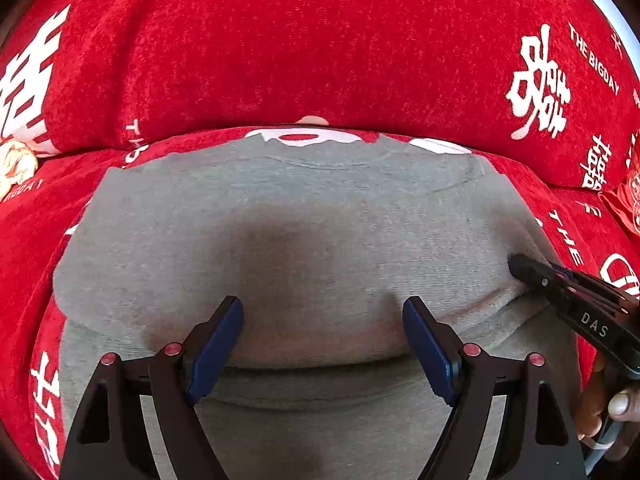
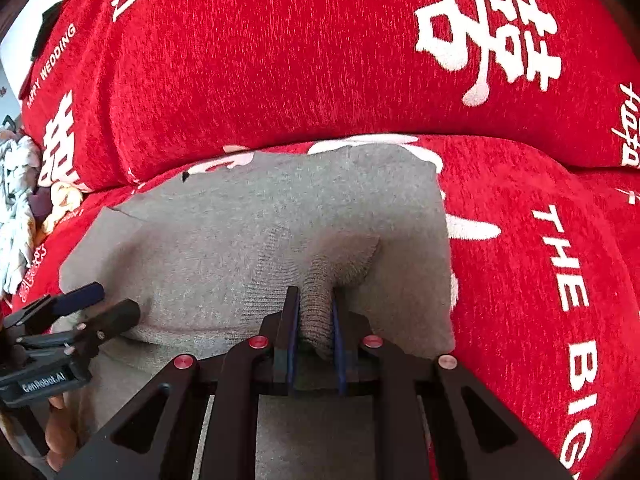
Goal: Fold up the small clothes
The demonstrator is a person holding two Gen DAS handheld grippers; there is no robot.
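A grey garment (image 1: 320,208) lies spread on a red sofa seat (image 1: 532,184) printed with white characters, its far edge near the red back cushion (image 1: 300,40). The left tongs (image 1: 323,344) hover over the middle of the cloth with jaws wide apart, nothing between them. The right tongs (image 2: 314,320) are clamped on a pinched-up ridge of the grey garment near its right edge, the fabric bunched between the blue pads (image 2: 293,332). A hand (image 1: 616,404) shows at the right tongs' handle. Pale crumpled cloth (image 2: 16,208) sits at the sofa's left end.
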